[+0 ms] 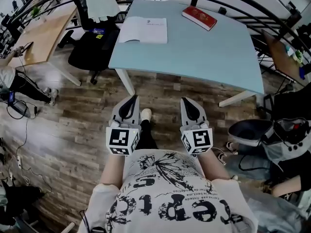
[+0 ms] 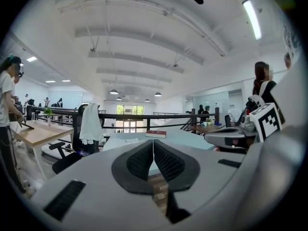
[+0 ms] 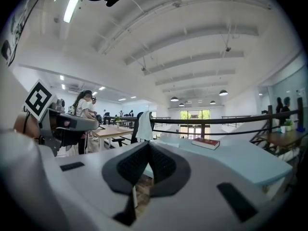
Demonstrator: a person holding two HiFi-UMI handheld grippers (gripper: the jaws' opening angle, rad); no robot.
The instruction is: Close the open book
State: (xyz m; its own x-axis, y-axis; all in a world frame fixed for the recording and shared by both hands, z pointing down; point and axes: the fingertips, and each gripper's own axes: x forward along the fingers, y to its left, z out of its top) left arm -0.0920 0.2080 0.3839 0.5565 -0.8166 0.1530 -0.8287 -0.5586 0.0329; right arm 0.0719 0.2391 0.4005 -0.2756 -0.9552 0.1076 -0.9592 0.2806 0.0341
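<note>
An open white book (image 1: pixel 144 30) lies flat on the far left part of the pale blue table (image 1: pixel 204 57). A closed red book (image 1: pixel 199 17) rests at the table's far edge. Both grippers are held close to my body over the wooden floor, well short of the table. My left gripper (image 1: pixel 132 100) is shut with nothing in it, and so is my right gripper (image 1: pixel 186 102). In the left gripper view the shut gripper (image 2: pixel 153 143) points toward the table and the red book (image 2: pixel 156 134). In the right gripper view the shut gripper (image 3: pixel 147 145) also faces the red book (image 3: pixel 206 143).
A black office chair (image 1: pixel 92 47) draped with a white cloth (image 1: pixel 99 1) stands at the table's left side. A wooden desk (image 1: pixel 43 33) is further left. A grey bin (image 1: pixel 250 130) and bags (image 1: pixel 289 132) sit on the floor at the right. A black railing (image 1: pixel 272 18) arcs behind the table.
</note>
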